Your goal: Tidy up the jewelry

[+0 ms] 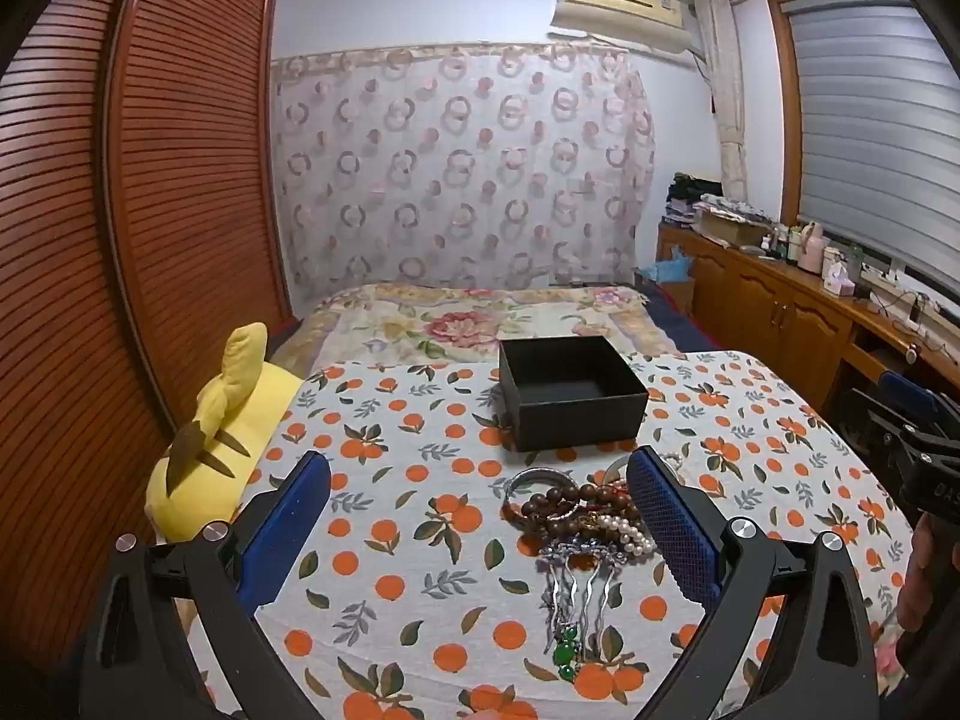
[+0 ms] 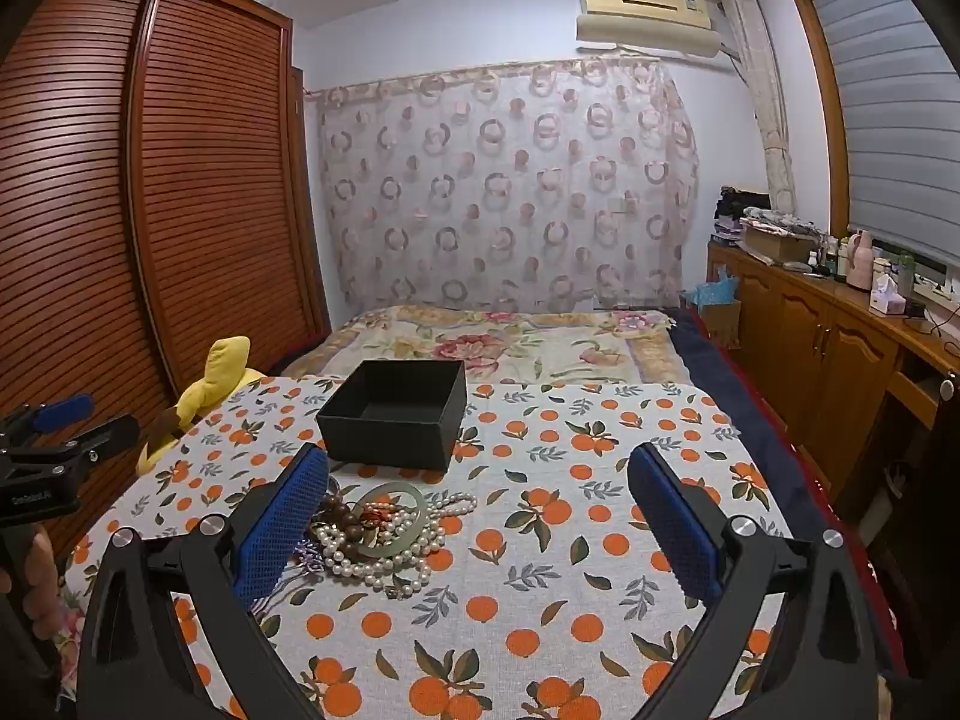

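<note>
An open, empty black box [image 1: 573, 393] stands on the orange-print cloth; it also shows in the right wrist view [image 2: 393, 414]. In front of it lies a jewelry pile [image 1: 579, 510]: brown bead bracelets, a silver bangle, pearls, a metal hair comb [image 1: 567, 594] with green stones. The right wrist view shows the pile [image 2: 384, 534] with a pale green bangle [image 2: 393, 519] on top. My left gripper [image 1: 480, 480] is open and empty, its right finger beside the pile. My right gripper [image 2: 480, 474] is open and empty, its left finger next to the pile.
A yellow plush toy [image 1: 210, 450] lies at the cloth's left edge. A wooden louvred wardrobe [image 1: 90, 240] stands left, a wooden cabinet [image 1: 780, 300] with bottles right. A floral bedspread [image 1: 480, 318] lies beyond the box.
</note>
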`<state>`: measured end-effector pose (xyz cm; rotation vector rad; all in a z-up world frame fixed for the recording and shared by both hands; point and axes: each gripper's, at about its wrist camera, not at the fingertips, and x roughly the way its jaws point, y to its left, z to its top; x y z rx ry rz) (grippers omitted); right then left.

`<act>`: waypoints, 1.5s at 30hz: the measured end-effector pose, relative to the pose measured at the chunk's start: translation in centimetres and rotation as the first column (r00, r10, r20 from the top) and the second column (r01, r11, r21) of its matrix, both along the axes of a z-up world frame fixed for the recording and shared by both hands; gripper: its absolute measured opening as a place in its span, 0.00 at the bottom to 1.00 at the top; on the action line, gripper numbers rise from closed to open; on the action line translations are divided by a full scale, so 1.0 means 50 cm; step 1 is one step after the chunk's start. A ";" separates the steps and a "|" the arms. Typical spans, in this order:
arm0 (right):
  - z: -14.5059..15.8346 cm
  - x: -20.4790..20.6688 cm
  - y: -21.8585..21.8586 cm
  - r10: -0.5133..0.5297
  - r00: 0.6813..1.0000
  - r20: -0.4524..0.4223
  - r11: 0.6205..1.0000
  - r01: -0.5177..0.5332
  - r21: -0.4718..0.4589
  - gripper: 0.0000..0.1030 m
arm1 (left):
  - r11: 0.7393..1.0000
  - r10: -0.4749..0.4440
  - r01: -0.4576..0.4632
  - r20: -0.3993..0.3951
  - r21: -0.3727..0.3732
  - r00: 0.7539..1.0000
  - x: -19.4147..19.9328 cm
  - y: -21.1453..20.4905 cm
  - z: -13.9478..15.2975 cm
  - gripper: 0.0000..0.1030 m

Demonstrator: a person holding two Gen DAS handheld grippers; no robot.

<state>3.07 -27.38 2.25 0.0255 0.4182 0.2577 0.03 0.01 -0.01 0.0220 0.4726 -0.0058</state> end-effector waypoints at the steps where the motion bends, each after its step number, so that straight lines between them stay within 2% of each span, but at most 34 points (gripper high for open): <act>1: 0.000 0.000 0.000 -0.002 1.000 0.001 1.000 0.002 0.003 0.98 | 1.000 0.000 0.000 -0.002 0.000 1.000 0.000 0.000 0.000 0.93; 45: -0.003 -0.002 0.005 0.000 1.000 0.001 1.000 0.000 0.003 0.98 | 1.000 -0.002 0.002 0.002 0.002 1.000 0.000 0.000 0.000 0.93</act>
